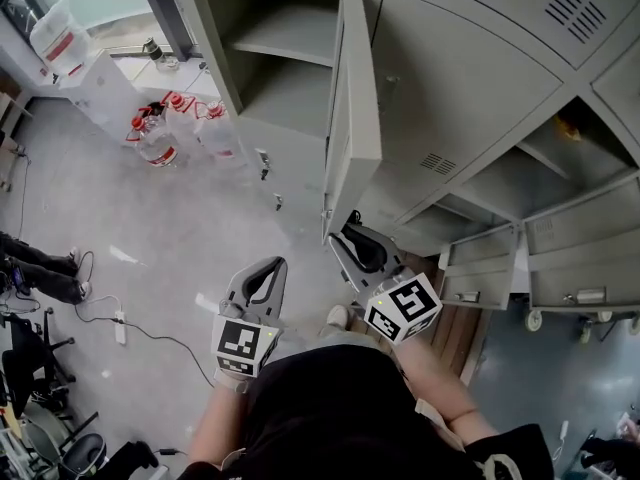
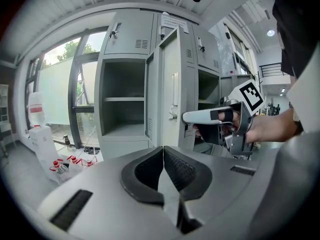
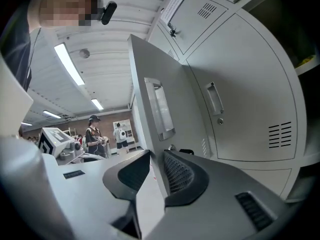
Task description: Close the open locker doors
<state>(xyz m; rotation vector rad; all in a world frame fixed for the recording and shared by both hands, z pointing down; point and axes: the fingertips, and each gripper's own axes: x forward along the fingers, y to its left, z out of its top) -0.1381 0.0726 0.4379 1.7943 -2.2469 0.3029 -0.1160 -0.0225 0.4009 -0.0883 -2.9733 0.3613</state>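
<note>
Tall door: the tall door [image 1: 352, 108] stood swung out from the locker bank, edge-on to you. It was not yet closed, and I'd say it was the one you were working on.
Right tongs: your right tongs [image 3: 156, 154] sat at the door's lower free edge, close to level and parted only narrowly. The edge of the sheet ran into the gap, but the pads did not look pressed on it. My read is that you placed them there to steer the door by its edge rather than by the handle [image 3: 159, 111] higher up.
Left tongs: your left tongs [image 2: 162, 148] were brought together with nothing between them. You held them low, left of the right tongs and pointed at the lockers, well short of them. They looked like a spare hand kept out of the door's swing.
Open locker: the open locker [image 1: 285, 63] behind the door had one shelf. Both levels looked bare, so nothing stood in the way of closing.
Right-hand compartment: further right, an open compartment [image 1: 600, 158] showed something orange-yellow [image 1: 570, 125] at its back. I couldn't tell what it was.
Low doors: a low door [image 1: 482, 268] and a second low door [image 1: 585, 263] beside it hung out near the floor, also waiting for you.
Floor: red-capped bottles [image 1: 165, 138] stood on the floor left of the lockers, well apart from the door's sweep.
Progress: early, by my judgement, with several doors open.
</note>
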